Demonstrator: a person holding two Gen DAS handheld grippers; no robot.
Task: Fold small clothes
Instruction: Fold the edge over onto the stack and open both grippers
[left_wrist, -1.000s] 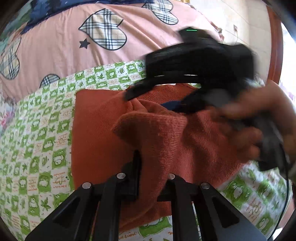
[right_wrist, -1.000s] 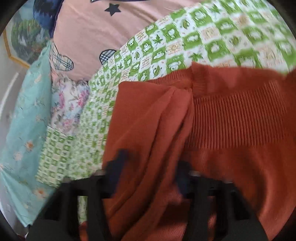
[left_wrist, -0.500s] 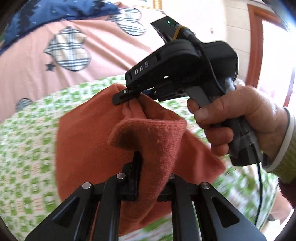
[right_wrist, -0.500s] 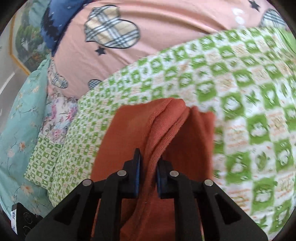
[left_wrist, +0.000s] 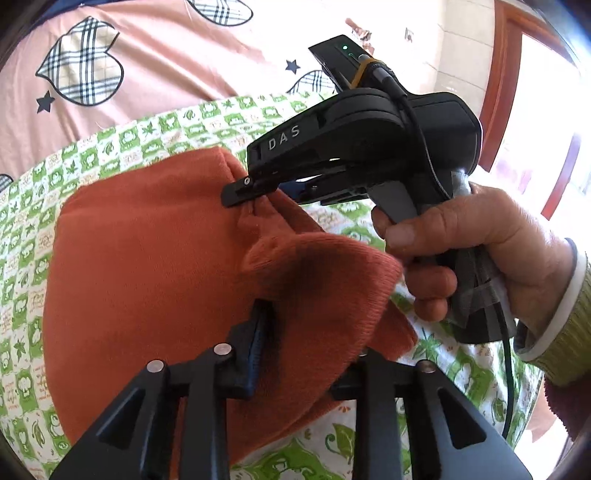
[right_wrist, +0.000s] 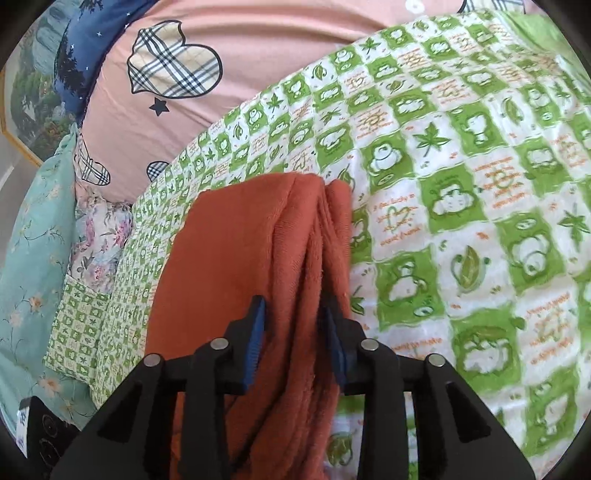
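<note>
A rust-orange knit garment lies folded over on a green-and-white checked blanket. My left gripper is shut on a thick fold of its edge; the cloth hides the right finger. My right gripper, held by a hand, pinches the garment's far folded edge in the left wrist view. In the right wrist view my right gripper has the bunched orange garment between its blue-padded fingers, with the jaws a little apart around the folds.
A pink quilt with plaid hearts lies behind the blanket. Floral and teal bedding is at the left. A red wooden door frame stands at the right in the left wrist view.
Both grippers have lifted the garment's edge and carried it over toward the far side. The right gripper's jaws stand wider than half a second ago, and the cloth lies flatter.
</note>
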